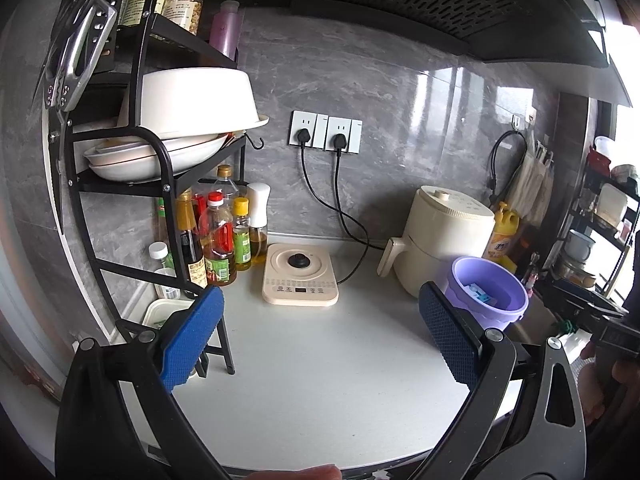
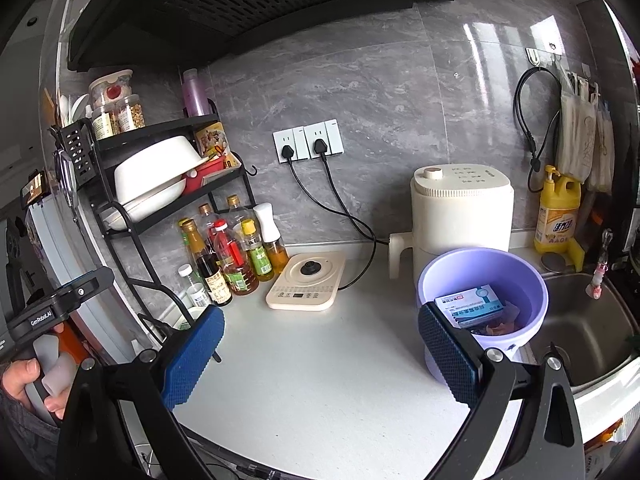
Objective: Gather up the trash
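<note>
A purple bucket (image 2: 520,280) stands on the white counter (image 2: 320,360) beside the sink. Inside it lie a blue and white box (image 2: 472,304) and some crumpled orange scraps (image 2: 500,326). The bucket also shows in the left wrist view (image 1: 500,300) with the box (image 1: 480,294) inside. My left gripper (image 1: 320,340) is open and empty above the counter (image 1: 320,360), left of the bucket. My right gripper (image 2: 320,356) is open and empty, its right finger just in front of the bucket.
A cream induction hob (image 2: 308,284) and a cream cooker (image 2: 460,208) stand at the back, plugged into wall sockets (image 2: 308,146). A black rack (image 2: 168,184) with dishes and several sauce bottles (image 2: 228,252) fills the left. A steel sink (image 2: 580,320) is at the right.
</note>
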Motion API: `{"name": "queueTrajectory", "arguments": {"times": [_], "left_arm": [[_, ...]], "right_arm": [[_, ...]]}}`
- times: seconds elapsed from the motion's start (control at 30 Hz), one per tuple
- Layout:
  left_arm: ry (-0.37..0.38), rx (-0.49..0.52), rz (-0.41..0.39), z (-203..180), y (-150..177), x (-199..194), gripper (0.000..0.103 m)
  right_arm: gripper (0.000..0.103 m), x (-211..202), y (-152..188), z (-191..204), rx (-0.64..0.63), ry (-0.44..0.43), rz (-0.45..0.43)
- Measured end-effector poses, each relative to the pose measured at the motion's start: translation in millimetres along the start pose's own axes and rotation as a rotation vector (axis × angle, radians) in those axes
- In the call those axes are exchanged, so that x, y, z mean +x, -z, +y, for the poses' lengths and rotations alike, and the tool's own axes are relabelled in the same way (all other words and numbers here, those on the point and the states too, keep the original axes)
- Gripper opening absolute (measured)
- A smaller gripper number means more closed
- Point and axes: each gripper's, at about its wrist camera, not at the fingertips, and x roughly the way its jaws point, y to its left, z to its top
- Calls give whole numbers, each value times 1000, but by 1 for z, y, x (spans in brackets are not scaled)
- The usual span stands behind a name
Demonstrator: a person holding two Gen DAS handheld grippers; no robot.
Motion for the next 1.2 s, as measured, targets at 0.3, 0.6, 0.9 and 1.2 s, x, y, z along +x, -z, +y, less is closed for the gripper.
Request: {"name": "queueTrajectory", "arguments": {"times": [0.3,0.6,0.9,1.2], "left_arm": [[14,12,-1,-4,2,-3,97],[22,25,-4,-7,4,-11,97],[27,33,-4,-6,5,-17,97],[13,26,-6,-5,6,-19,97]], "right_arm": [[95,-8,5,-1,5,16,9],[95,-15,13,2,14,20,9],[95,-23,15,2,24,24,-1],[95,-24,16,5,21,23,2]]}}
